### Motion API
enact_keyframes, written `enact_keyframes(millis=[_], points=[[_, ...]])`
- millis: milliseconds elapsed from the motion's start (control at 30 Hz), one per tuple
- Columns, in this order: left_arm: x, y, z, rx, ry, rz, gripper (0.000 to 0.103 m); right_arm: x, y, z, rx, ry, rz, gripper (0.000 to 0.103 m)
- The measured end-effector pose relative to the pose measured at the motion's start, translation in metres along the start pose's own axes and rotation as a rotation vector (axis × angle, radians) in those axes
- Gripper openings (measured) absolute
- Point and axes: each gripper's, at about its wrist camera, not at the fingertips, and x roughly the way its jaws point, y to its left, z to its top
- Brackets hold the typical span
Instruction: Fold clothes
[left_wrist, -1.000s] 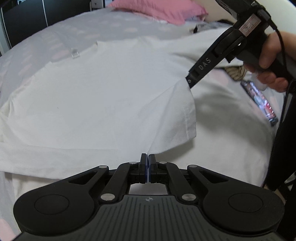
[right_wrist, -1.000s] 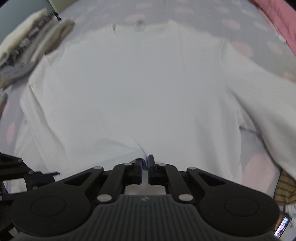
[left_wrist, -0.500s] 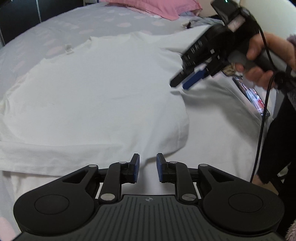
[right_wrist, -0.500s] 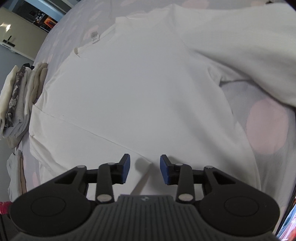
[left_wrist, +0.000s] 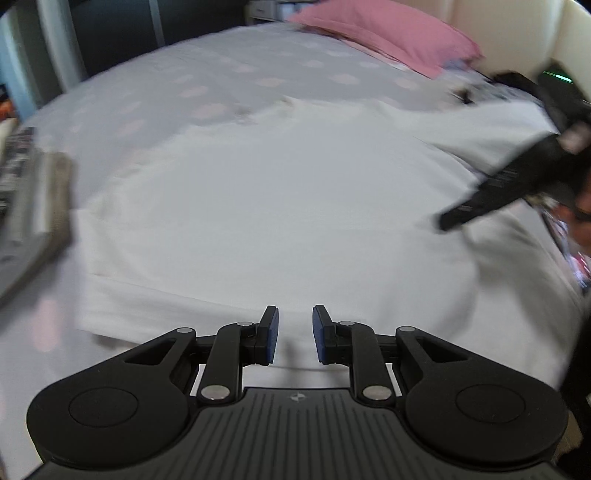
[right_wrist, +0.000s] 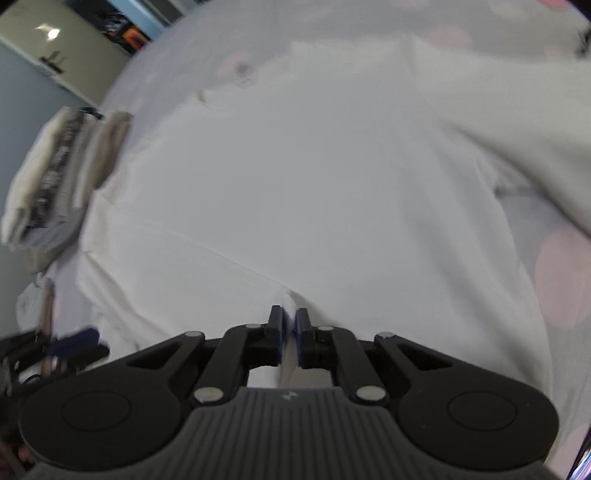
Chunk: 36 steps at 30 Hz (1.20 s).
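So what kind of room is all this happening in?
Most likely a bedroom. The white shirt is spread out on a bed with a grey sheet dotted in pale pink, a pink pillow lies at the far end, and a stack of folded clothes sits beside the shirt.

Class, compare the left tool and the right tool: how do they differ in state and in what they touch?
The left tool is open and holds nothing; the right tool is nearly shut, pinching a fold of the white shirt. The left hovers near the shirt's edge; the right grips within it. Both have black arms with blue pads.
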Motion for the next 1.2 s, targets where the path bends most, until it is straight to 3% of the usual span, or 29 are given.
enact_keyframes(millis=[200, 367, 600, 833, 967, 1067, 1200], points=[[-0.016, 0.069, 0.022, -0.145, -0.031, 0.161, 0.018, -0.039, 0.036, 0.038, -0.07, -0.07, 0.023, 0.008], [-0.021, 0.118, 0.034, -0.144, -0.025, 0.25, 0.018, -0.071, 0.077, 0.093, -0.159, -0.13, -0.001, 0.008], [-0.002, 0.159, 0.02, -0.177, 0.042, 0.262, 0.018, -0.112, 0.118, 0.165, -0.253, -0.239, -0.077, 0.008], [0.024, 0.152, 0.014, -0.136, 0.069, 0.17, 0.019, -0.104, 0.065, 0.205, -0.169, -0.27, -0.21, 0.008], [0.044, 0.138, 0.012, -0.045, 0.105, 0.156, 0.023, -0.07, 0.009, 0.208, -0.044, -0.238, -0.258, 0.008], [0.052, 0.14, 0.015, -0.029, 0.088, 0.162, 0.023, -0.042, -0.026, 0.2, 0.03, -0.204, -0.271, 0.008], [0.057, 0.169, 0.039, -0.126, 0.035, 0.169, 0.024, -0.022, -0.051, 0.193, 0.068, -0.196, -0.262, 0.008]])
